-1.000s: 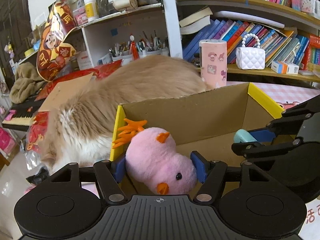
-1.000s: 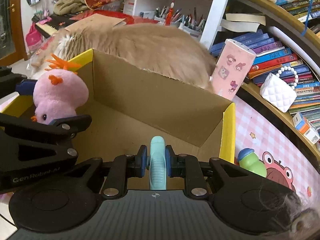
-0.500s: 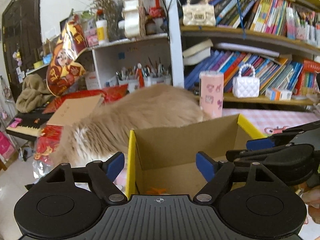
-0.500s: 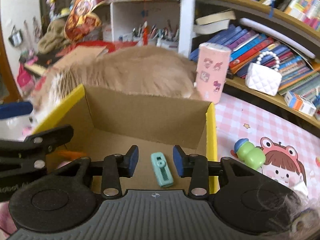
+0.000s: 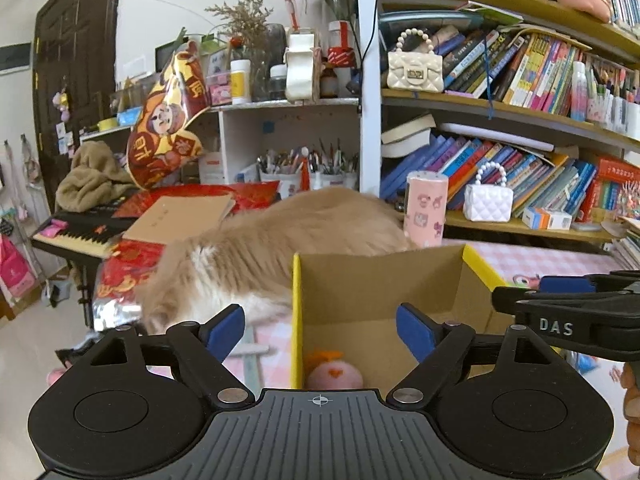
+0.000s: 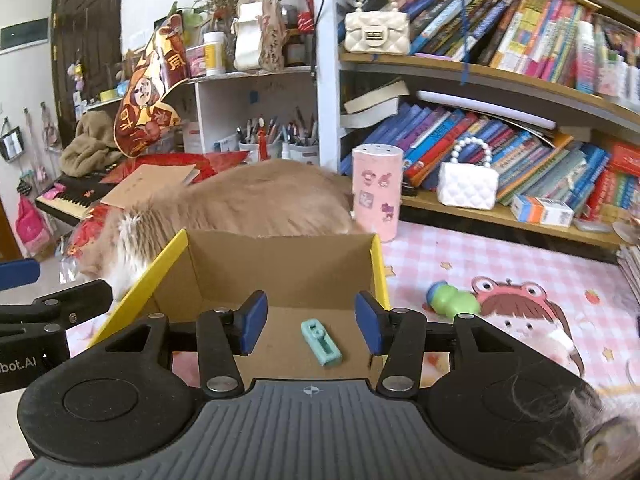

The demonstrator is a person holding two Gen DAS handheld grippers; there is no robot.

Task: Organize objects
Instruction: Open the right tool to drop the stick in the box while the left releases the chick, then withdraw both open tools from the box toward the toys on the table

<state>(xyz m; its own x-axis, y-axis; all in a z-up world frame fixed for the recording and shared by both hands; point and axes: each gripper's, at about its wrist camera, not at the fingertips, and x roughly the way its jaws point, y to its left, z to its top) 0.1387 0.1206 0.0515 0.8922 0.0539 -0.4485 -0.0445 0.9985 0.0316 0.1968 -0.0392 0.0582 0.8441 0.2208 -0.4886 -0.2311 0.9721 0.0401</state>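
Green toy (image 6: 452,301) on the pink mat, right of the cardboard box (image 6: 378,264), long axis crosswise. Nearer the right gripper (image 6: 310,322): jaws just opening, empty, teal clip (image 6: 321,342) dropped below. Left gripper (image 5: 320,330) wide, empty, over the pink plush (image 5: 334,374).

A: Is the way into the cardboard box (image 6: 280,264) open?
B: Yes, from above. A pink plush (image 5: 334,374) and a teal clip (image 6: 321,343) lie on its floor.
A: And behind?
B: A cat (image 6: 256,204) lies against its far wall, a pink canister (image 6: 377,190) beside.
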